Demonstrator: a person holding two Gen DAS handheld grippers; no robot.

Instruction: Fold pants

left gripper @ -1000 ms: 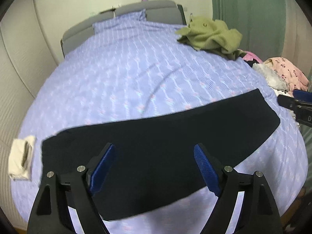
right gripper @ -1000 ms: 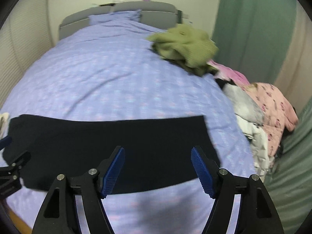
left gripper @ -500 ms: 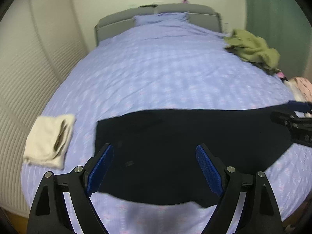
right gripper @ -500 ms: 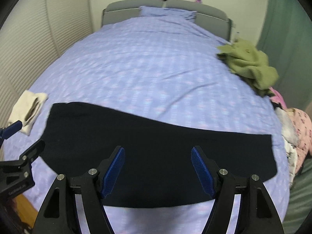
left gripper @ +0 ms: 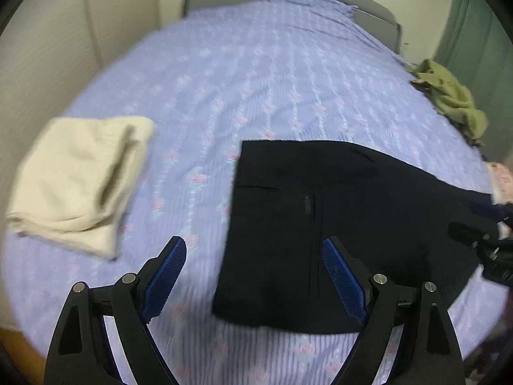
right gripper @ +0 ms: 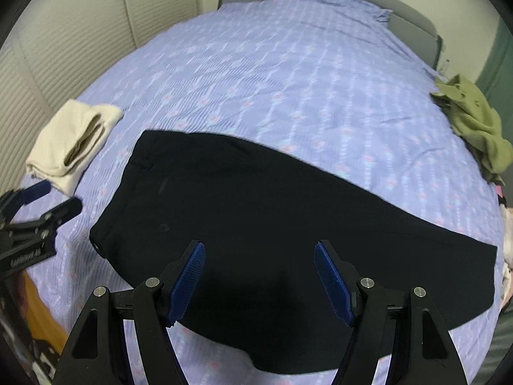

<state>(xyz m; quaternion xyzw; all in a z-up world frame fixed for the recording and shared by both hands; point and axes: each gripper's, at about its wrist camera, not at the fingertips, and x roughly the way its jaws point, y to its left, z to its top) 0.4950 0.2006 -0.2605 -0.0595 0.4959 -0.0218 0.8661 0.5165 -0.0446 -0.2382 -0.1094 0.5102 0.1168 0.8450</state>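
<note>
The cream towel [left gripper: 80, 179] looks blurred, and the far end of the pants [left gripper: 336, 224] is hidden behind the right tongs [left gripper: 481, 240].

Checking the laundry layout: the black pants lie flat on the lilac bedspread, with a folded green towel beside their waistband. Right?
Not quite: the folded towel beside the waistband of the black pants is cream, as the right wrist view shows. The pants do lie flat on the lilac bedspread.

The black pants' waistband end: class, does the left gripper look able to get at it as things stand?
Probably yes. The left gripper is open and empty above the waistband end of the black pants, which lie flat on the bedspread. The folded cream garment lies apart, so nothing blocks the way.
</note>
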